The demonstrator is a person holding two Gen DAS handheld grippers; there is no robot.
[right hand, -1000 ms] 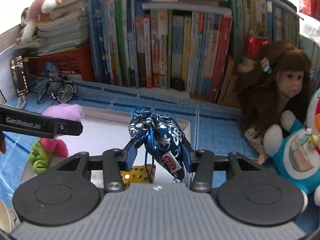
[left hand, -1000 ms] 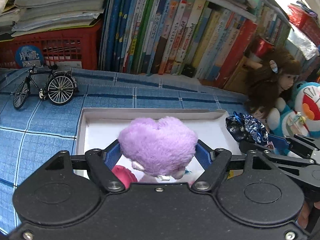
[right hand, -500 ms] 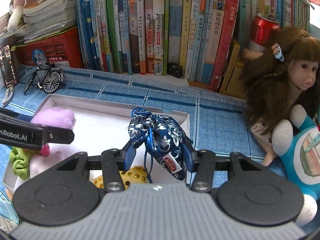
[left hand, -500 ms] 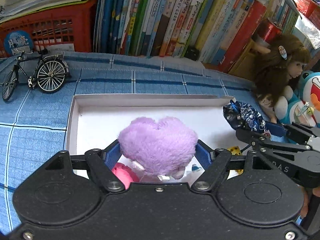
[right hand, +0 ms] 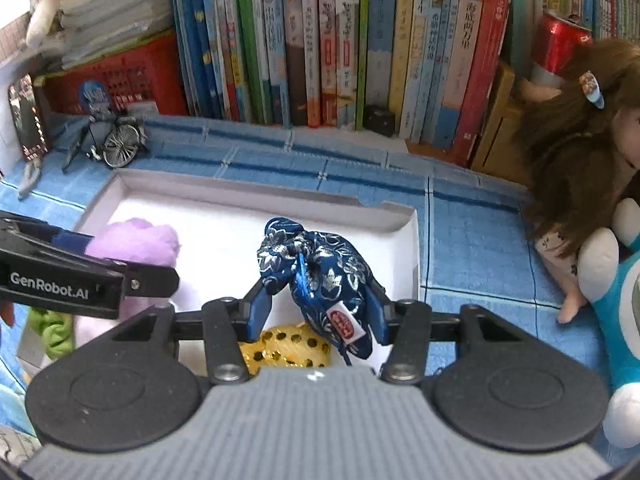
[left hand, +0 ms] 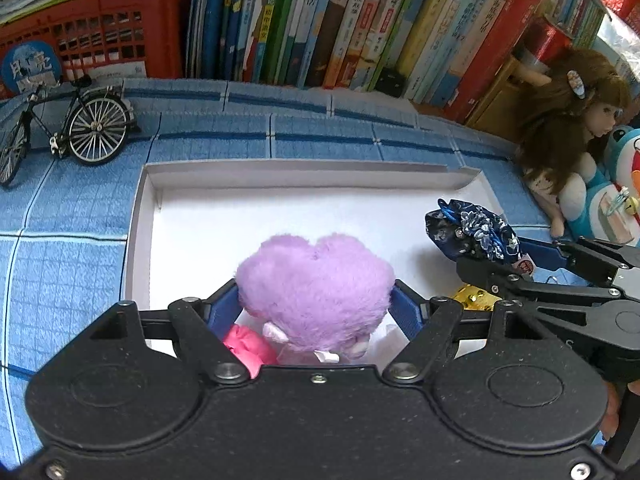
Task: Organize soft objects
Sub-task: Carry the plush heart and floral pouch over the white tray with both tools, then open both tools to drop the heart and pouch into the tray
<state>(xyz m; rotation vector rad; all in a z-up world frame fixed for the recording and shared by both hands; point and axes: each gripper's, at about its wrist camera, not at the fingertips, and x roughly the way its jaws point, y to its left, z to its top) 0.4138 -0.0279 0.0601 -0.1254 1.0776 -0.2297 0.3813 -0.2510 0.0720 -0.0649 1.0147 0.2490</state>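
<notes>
Above a shallow white box (left hand: 138,216) on a blue-checked surface (left hand: 72,208): left hand-held gripper (left hand: 316,300) pinching a purple plush heart (left hand: 314,280), right hand-held gripper (right hand: 316,300) pinching a blue floral drawstring pouch (right hand: 320,268). Inside the box, beneath the pouch, a gold sequined item (right hand: 288,350); beneath the heart, a pink soft item (left hand: 248,346); at the box's left end, something green (right hand: 54,336). Behind, a model bicycle (left hand: 68,128), a row of books (right hand: 340,40), a red crate (left hand: 100,40). At right, a brown-haired doll (left hand: 568,120) beside a blue-and-white plush (right hand: 616,292).
</notes>
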